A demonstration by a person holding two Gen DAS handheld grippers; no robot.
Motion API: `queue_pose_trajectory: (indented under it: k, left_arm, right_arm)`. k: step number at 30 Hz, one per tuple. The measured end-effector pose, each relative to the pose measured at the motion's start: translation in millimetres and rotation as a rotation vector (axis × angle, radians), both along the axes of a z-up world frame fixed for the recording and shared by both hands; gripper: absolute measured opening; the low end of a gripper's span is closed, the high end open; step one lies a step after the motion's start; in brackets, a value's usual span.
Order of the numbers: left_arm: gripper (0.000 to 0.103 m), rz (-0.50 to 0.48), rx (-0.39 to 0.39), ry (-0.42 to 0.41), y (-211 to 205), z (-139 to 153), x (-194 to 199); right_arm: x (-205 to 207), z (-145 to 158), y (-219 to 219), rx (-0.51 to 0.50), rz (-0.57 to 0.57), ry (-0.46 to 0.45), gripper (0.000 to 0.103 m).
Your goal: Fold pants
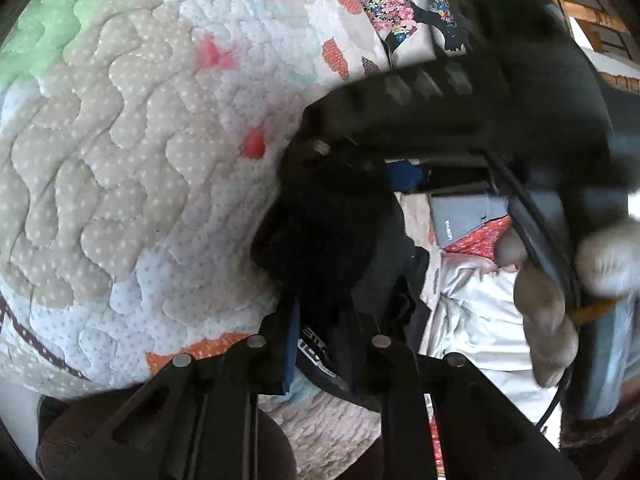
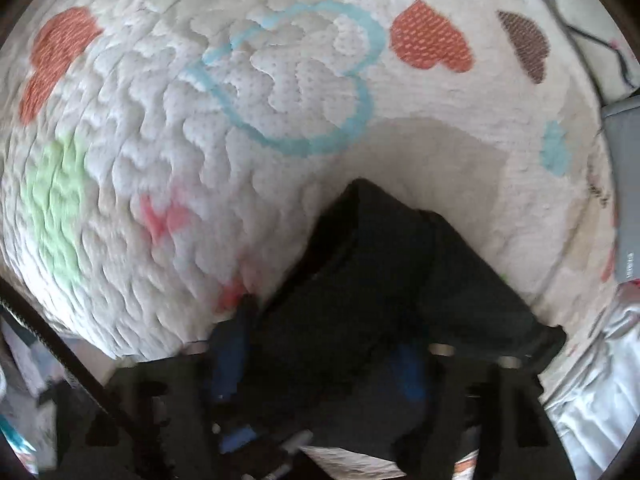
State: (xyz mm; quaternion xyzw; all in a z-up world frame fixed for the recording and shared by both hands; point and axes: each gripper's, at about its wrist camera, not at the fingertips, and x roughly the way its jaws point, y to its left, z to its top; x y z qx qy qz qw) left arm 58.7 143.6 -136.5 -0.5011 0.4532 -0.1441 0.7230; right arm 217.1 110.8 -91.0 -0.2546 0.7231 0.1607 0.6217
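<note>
The black pants (image 1: 324, 232) hang bunched over the quilted bedspread (image 1: 120, 160). My left gripper (image 1: 320, 344) is shut on a fold of the black cloth, which fills the gap between its blue-padded fingers (image 1: 291, 344). The right gripper body (image 1: 500, 92) crosses the upper right of the left wrist view, held by a hand, and its tip also meets the pants. In the right wrist view the pants (image 2: 380, 280) drape over my right gripper (image 2: 324, 364), which is shut on the cloth between its blue pads (image 2: 230, 352). The view is blurred.
The bedspread (image 2: 240, 120) carries heart prints in orange, blue and green. A grey folded garment (image 1: 468, 216) and white cloth (image 1: 480, 320) lie at the right. A grey item (image 2: 626, 192) sits at the right edge.
</note>
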Motion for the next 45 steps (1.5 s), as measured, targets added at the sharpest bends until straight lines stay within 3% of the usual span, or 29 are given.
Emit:
queue_pose_trajectory:
  k: [6, 12, 17, 21, 25, 29, 35, 37, 40, 45]
  left_arm:
    - [0.017, -0.029, 0.02, -0.057, -19.5, 27.6, -6.5]
    - [0.017, -0.099, 0.09, -0.116, -59.4, 62.9, -4.9]
    - [0.017, -0.197, 0.16, -0.155, -118.4, 89.7, 5.3]
    - [0.018, -0.288, 0.223, -0.164, -169.5, 96.8, 10.0]
    - [0.024, -0.397, 0.245, -0.163, -203.6, 96.1, 7.0]
    - [0.029, -0.461, 0.259, -0.192, -208.9, 104.8, -9.3]
    - [0.038, -0.398, 0.29, -0.176, -173.7, 99.9, -11.3]
    - [0.038, -0.36, 0.298, -0.15, -164.2, 93.6, -2.5]
    - [0.038, -0.324, 0.288, -0.115, -147.4, 83.6, 0.9]
    - [0.038, -0.324, 0.305, -0.093, -140.7, 74.8, -3.4]
  right_arm:
    - [-30.7, 43.4, -41.0, 0.159, -0.035, -0.087, 0.036]
    - [-45.5, 92.9, -109.7, 0.341, -0.112, -0.15, 0.034]
    - [-46.1, 123.7, -184.1, 0.48, -0.211, -0.206, 0.034]
    - [-44.5, 121.7, -243.0, 0.592, -0.335, -0.239, 0.034]
    - [-53.4, 98.6, -303.1, 0.687, -0.48, -0.24, 0.034]
    - [-61.1, 63.1, -356.7, 0.73, -0.606, -0.235, 0.034]
    - [-76.8, 30.3, -403.9, 0.592, -0.684, -0.328, 0.035]
    - [-81.6, 27.5, -423.9, 0.611, -0.72, -0.329, 0.035]
    - [-94.5, 41.3, -450.4, 0.596, -0.776, -0.413, 0.037]
    - [-106.6, 67.5, -446.9, 0.825, -0.769, -0.412, 0.038]
